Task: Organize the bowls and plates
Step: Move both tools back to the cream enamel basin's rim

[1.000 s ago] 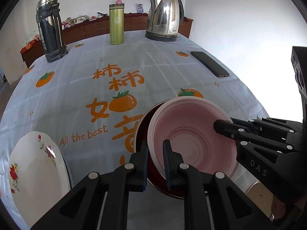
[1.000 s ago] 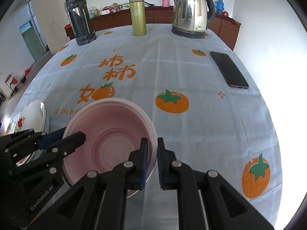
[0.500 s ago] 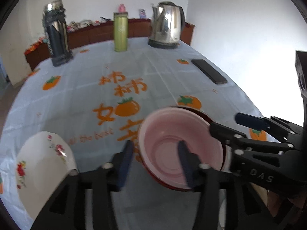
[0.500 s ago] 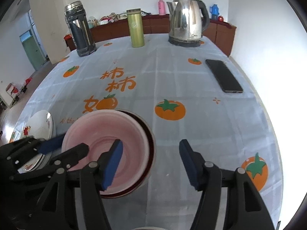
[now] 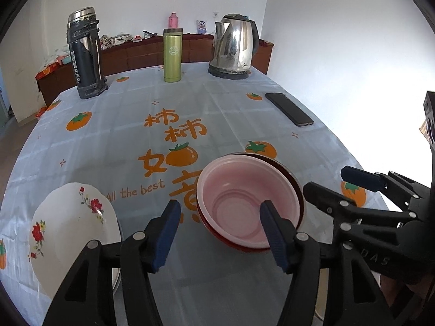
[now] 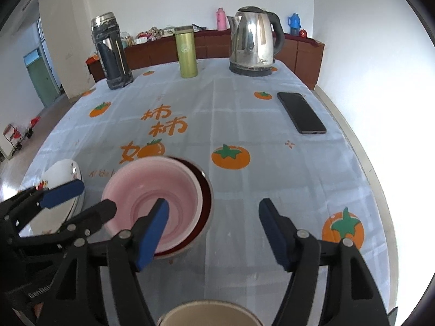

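Note:
A pink bowl [image 5: 239, 203] [image 6: 152, 190] sits nested inside a dark red bowl [image 5: 292, 182] [image 6: 205, 193] on the tablecloth. My left gripper [image 5: 220, 212] [image 6: 95, 197] hovers just above the pink bowl's near rim. Its jaws are opening, and neither pad touches the rim below them. My right gripper [image 6: 214, 206] [image 5: 330, 180] is above the bowls' right side. Its jaws are opening too, with only tablecloth and the red bowl's edge under the gap. A white plate with red flowers [image 5: 70, 233] [image 6: 62, 176] lies to the left.
At the far end stand a dark thermos [image 5: 85, 54], a green flask [image 5: 172, 54] and a steel kettle [image 5: 233, 46]. A black phone [image 5: 288, 108] lies near the right table edge. A beige cup rim [image 6: 206, 309] shows below my right gripper.
Both grippers were shut on the pink bowl's rim and have let go, opened wide, and lifted back. The pink bowl now rests lower in the red bowl.

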